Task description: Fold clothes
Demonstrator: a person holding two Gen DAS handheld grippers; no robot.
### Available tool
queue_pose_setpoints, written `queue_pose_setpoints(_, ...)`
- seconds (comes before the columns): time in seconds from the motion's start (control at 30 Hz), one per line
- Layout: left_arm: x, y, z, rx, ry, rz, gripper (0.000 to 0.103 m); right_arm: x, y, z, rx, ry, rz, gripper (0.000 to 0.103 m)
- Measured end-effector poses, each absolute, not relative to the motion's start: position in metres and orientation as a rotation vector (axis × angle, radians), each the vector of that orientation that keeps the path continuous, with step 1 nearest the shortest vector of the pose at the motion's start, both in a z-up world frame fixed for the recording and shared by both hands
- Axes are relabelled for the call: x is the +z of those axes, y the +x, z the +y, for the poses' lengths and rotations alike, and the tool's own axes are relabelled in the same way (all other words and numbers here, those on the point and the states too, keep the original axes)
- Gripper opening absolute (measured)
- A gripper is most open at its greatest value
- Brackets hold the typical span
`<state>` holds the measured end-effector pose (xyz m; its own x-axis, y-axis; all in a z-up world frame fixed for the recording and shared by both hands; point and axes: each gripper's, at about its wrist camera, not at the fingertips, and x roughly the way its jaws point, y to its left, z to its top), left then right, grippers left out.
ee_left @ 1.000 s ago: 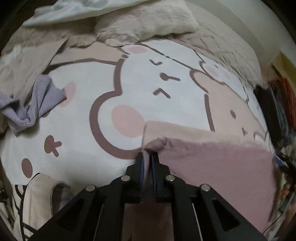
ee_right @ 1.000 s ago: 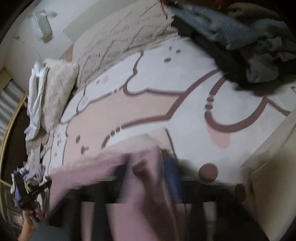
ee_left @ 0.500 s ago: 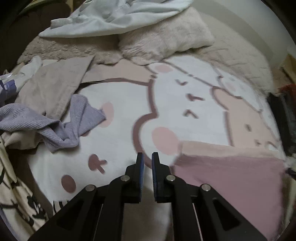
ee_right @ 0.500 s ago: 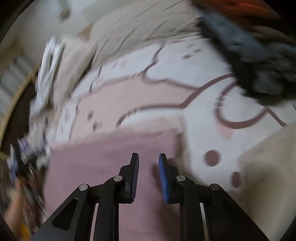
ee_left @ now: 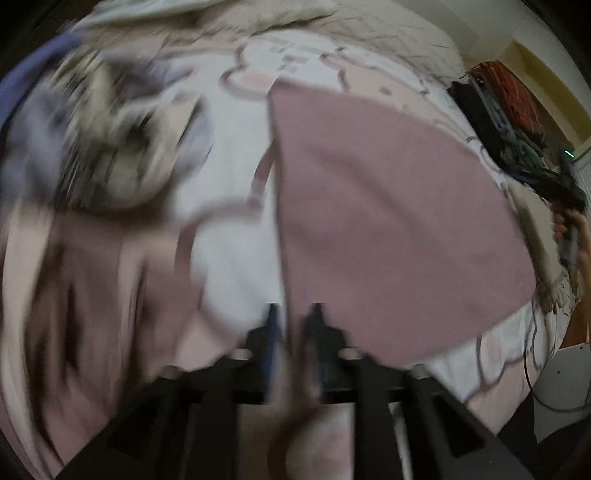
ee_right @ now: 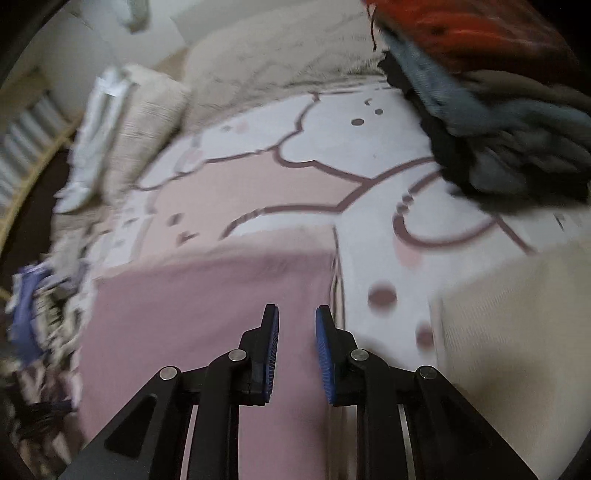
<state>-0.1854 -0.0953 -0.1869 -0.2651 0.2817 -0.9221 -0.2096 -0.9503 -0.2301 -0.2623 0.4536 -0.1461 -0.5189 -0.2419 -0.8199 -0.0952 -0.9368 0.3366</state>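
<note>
The right gripper (ee_right: pixel 296 347) hangs over a dusty pink garment (ee_right: pixel 207 306) that lies flat on the bed; its blue-padded jaws stand apart with nothing between them. The garment's right edge runs just right of the jaws, and its far edge lies straight across the cartoon-print bedspread (ee_right: pixel 332 147). At far right sits a heap of dark clothes (ee_right: pixel 498 147) with something red (ee_right: pixel 461 33) on top. A cream cloth (ee_right: pixel 517 325) fills the near right. Fluffy pillows (ee_right: pixel 147 110) lie at far left, and a blurred jumble of purple and patterned clothes (ee_right: pixel 33 317) sits at the left edge
</note>
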Motion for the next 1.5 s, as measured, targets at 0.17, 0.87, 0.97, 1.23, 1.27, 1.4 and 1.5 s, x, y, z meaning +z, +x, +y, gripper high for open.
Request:
queue_pose_setpoints(0.17,-0.185,-0.128,-0.07,2.362,-1.529,0.282,0.047,-0.138,-0.16,0.434,-2.641,1.499,-0.475,0.031)
queue_pose_setpoints(0.87,-0.252,-0.06,0.017,2.15,-0.565,1.794,0.034,-0.245,0.015,0.258,-2.36,0.938,1.802,0.061)
queue_pose_setpoints(0.97,-0.262,-0.057,0.026,2.099,-0.502,1.871,0.019,-0.253,-0.006,0.255,-2.34,0.91,1.872,0.061)
queue_pose_setpoints(1.23,-0.262,-0.068,0.036,2.161,-0.472,1.9,0.018,-0.262,-0.035,0.248,-2.345,0.824,1.978,0.061)
queue_pose_setpoints(1.27,-0.263,-0.07,0.038,2.17,-0.46,1.913,0.018,-0.264,-0.036,0.246,-2.348,0.816,1.989,0.061)
queue_pose_setpoints(1.4,-0.264,-0.074,0.038,2.184,-0.426,1.949,0.019,-0.267,-0.038,0.241,-2.345,0.773,2.032,0.061)
queue_pose_setpoints(1.5,-0.261,-0.073,0.027,2.196,-0.426,1.968,0.028,-0.264,-0.034,0.246,-2.35,0.768,2.034,0.061)
